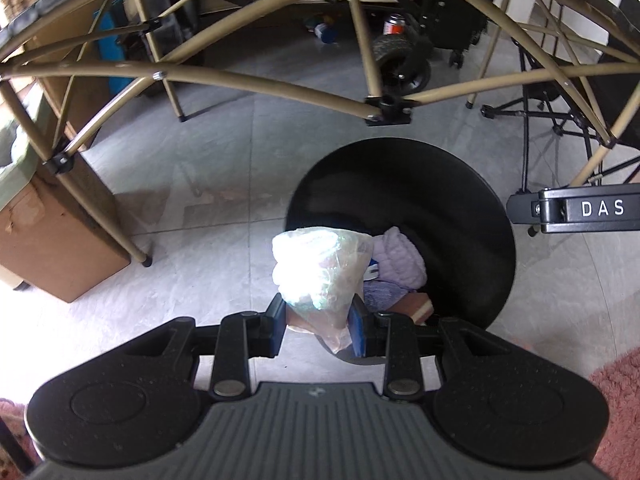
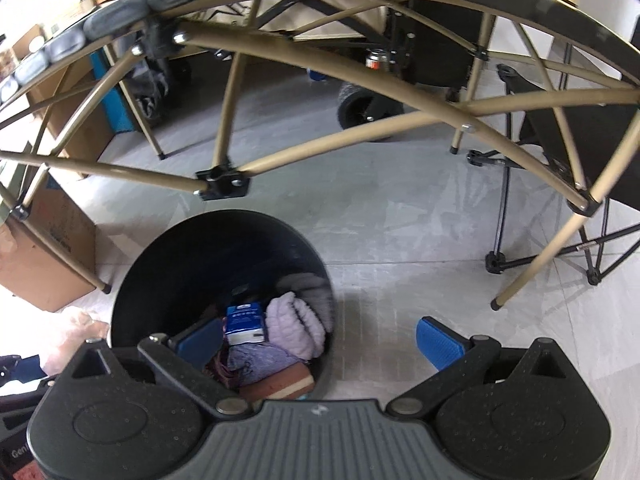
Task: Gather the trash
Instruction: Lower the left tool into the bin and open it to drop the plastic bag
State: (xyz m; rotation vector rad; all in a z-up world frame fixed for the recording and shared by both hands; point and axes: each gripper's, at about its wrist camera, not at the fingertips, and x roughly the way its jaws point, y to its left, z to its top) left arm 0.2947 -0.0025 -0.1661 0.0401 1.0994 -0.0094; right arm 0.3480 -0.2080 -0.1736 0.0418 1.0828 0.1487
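Plastic bag (image 1: 320,276) is pinched between the left gripper (image 1: 318,328) jaws just short of the bin (image 1: 440,200); release over it is needed next, while the right gripper (image 2: 320,344) jaws are spread, empty.

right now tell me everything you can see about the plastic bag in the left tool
The plastic bag is clear, crinkled film, glaring white on top and pinkish lower down, bunched into a cone narrowing downward. The left tool is shut on its lower part, blue pads pressing both sides, a tail hanging below. It hangs at the near rim of the black bin, apparently touching nothing else. Contents unclear.
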